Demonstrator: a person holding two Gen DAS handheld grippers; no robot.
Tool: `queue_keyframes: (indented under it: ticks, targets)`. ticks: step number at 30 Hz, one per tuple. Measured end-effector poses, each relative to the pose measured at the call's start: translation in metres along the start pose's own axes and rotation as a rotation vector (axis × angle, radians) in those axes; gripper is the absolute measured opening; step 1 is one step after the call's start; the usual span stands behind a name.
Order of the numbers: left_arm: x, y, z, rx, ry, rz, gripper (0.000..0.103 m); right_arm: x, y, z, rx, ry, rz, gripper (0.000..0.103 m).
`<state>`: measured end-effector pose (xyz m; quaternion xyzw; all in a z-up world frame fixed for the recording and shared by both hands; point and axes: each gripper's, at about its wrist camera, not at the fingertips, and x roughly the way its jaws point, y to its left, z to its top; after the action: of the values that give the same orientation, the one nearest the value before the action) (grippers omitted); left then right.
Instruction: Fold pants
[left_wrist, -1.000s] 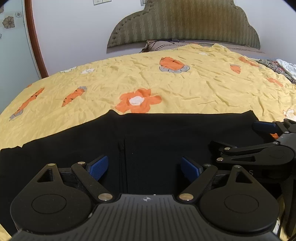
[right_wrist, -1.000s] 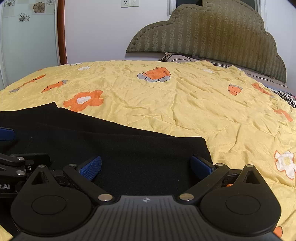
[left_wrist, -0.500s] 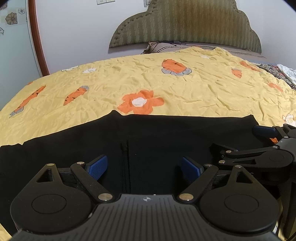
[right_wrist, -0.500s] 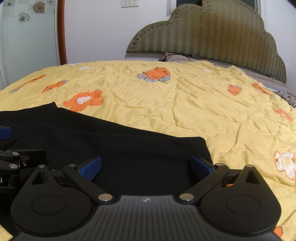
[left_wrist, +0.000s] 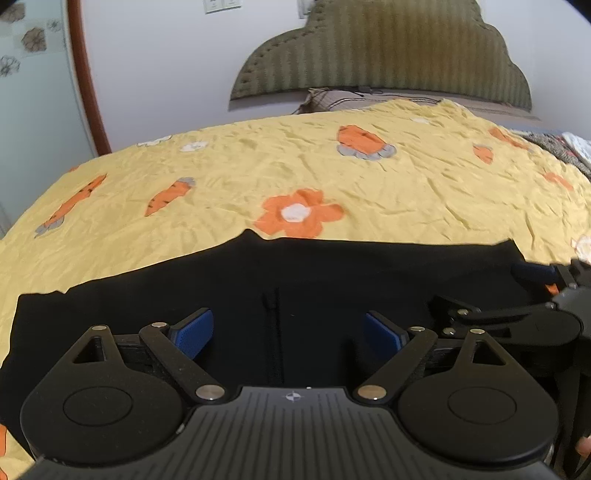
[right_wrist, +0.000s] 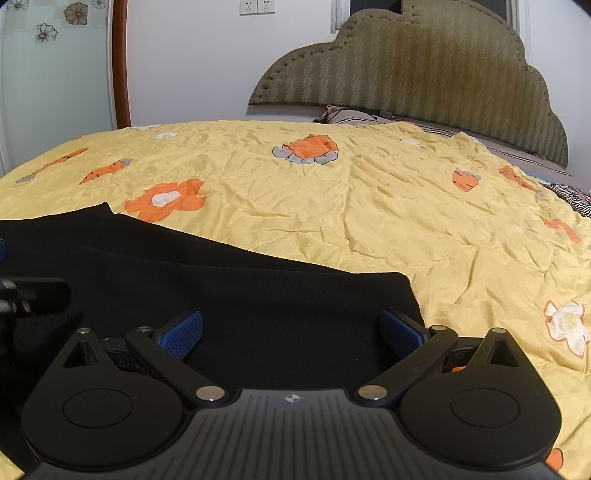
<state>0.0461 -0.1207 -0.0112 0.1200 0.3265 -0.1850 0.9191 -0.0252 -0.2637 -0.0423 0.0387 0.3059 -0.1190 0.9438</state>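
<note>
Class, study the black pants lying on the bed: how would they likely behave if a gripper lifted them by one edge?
The black pants lie flat and follow the yellow bedspread, so they are probably floppy and would droop from the pinch. The cloth looks matte, so likely not slippery. Layered edges suggest layers may separate when lifted.

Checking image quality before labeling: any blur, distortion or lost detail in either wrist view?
Left wrist: slight blur, fisheye bows the yellow bedspread; black pants crushed to near-featureless dark, only a seam visible. Right wrist: sharper, same bowing; pants show faint fold lines; dim, warm indoor light, no glare.
</note>
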Motion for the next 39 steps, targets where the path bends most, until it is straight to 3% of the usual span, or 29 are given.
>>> queue_keyframes:
  ticks: [5, 11, 14, 16, 19, 22, 27, 30, 32, 34, 37, 39]
  targets:
    - [0.004, 0.012, 0.001, -0.043, 0.05, -0.017, 0.091, -0.001, -0.002, 0.0, 0.006, 0.006, 0.012, 0.103]
    - [0.002, 0.008, -0.019, 0.166, 0.113, -0.034, 0.093, -0.022, -0.008, -0.002, -0.031, 0.086, 0.102, 0.103]
    - [-0.011, 0.022, -0.027, 0.196, 0.069, 0.002, 0.093, -0.037, 0.0, -0.008, -0.092, 0.09, 0.102, 0.103]
    - [-0.022, 0.045, -0.026, 0.147, 0.037, 0.061, 0.093, -0.053, 0.009, -0.005, -0.096, 0.073, 0.126, 0.103]
    - [-0.034, 0.086, -0.023, 0.024, 0.014, 0.126, 0.096, -0.085, 0.041, 0.001, -0.173, -0.082, 0.169, 0.103]
    - [-0.04, 0.128, -0.026, -0.083, 0.036, 0.159, 0.096, -0.093, 0.079, 0.004, -0.288, -0.14, 0.196, 0.103]
    - [-0.043, 0.174, -0.048, -0.101, 0.093, 0.278, 0.096, -0.045, 0.12, -0.006, -0.432, 0.075, 0.137, 0.103]
    - [-0.047, 0.2, -0.064, -0.1, 0.115, 0.354, 0.096, -0.065, 0.122, -0.002, -0.408, -0.015, 0.103, 0.103]
    - [-0.055, 0.223, -0.069, -0.165, 0.101, 0.394, 0.096, -0.09, 0.125, 0.008, -0.384, -0.131, 0.143, 0.103]
    - [-0.061, 0.249, -0.07, -0.283, 0.095, 0.389, 0.096, -0.103, 0.133, 0.017, -0.368, -0.154, 0.232, 0.103]
    - [-0.07, 0.286, -0.074, -0.493, 0.114, 0.297, 0.095, -0.097, 0.173, 0.017, -0.468, -0.085, 0.386, 0.103]
    - [-0.078, 0.301, -0.081, -0.606, 0.106, 0.216, 0.095, -0.103, 0.208, 0.004, -0.585, -0.164, 0.399, 0.103]
